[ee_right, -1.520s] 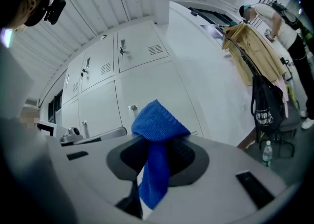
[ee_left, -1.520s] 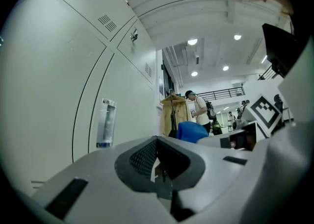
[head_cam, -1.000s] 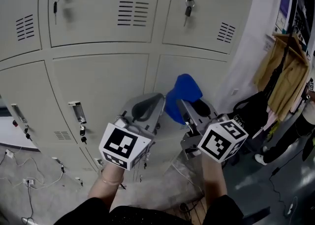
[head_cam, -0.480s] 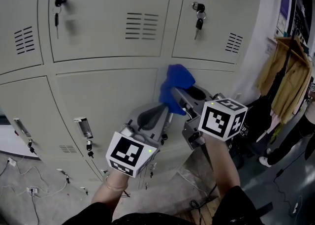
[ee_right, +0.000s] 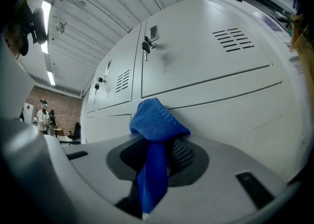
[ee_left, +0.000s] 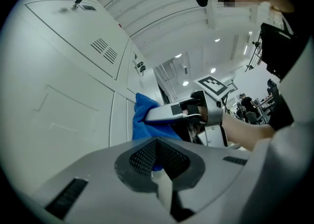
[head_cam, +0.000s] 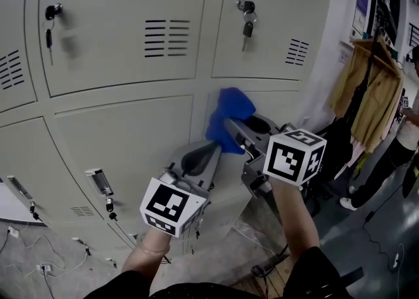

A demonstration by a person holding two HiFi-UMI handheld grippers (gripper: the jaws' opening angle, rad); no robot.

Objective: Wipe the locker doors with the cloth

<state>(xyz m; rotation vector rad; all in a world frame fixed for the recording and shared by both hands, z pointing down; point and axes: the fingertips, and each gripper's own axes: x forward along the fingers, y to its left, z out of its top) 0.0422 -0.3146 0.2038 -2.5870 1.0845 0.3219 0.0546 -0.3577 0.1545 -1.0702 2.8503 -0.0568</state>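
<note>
press the cloth (head_cam: 228,116), pinched tight in the right gripper (head_cam: 237,133), flat against the locker door (head_cam: 278,103), overlapping strokes; the left gripper (head_cam: 198,158) is closed, empty.

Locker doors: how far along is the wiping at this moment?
Done: nothing shows it; no door looks visibly different from the others. In hand: the right gripper is shut on the blue cloth, held at the top of a lower locker door. The left gripper is shut and empty. Left: seemingly the upper doors and the rest.
</note>
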